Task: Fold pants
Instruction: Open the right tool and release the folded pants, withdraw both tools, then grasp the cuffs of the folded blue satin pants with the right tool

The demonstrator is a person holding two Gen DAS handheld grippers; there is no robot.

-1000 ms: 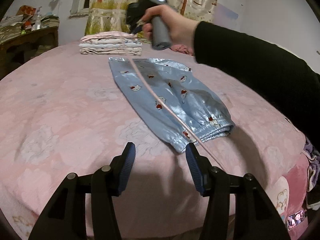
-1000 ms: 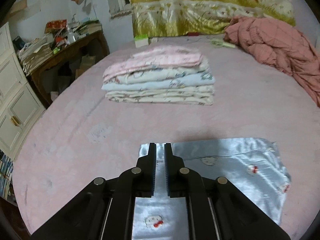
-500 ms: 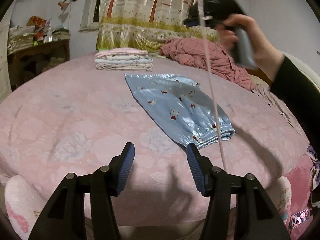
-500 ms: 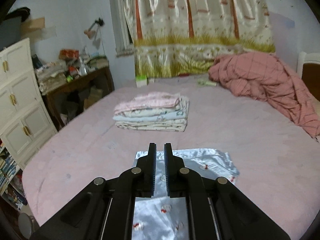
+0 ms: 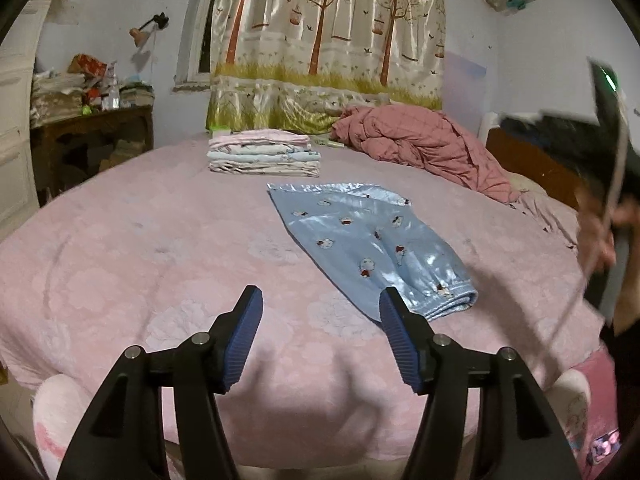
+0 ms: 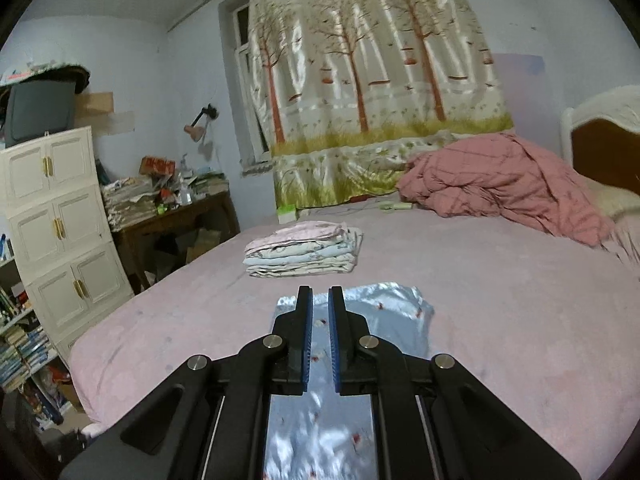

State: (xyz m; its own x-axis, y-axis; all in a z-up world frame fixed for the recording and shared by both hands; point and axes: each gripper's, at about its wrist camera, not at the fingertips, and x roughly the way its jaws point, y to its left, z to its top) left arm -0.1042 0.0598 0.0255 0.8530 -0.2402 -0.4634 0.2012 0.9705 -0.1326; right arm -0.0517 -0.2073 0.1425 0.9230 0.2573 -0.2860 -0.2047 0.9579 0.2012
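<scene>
Pink bed (image 5: 120, 248) under tree-print curtain (image 5: 328, 40); left tool (image 5: 320, 312) agape (empty), right tool (image 6: 320, 300) closed.

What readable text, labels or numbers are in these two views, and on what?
None readable.
Light blue satin pants: cartoon prints only, no lettering.
Red packet on the cluttered wooden desk: print too blurred to read.
Book spines on the low shelf: too small to read.

The room was dim and bluish; fisheye lenses bowed the bed (image 5: 120, 248) edges and blackened the corners. Glare streaked the satin pants (image 5: 360, 236), and the right hand (image 5: 600, 236) was motion-blurred
</scene>
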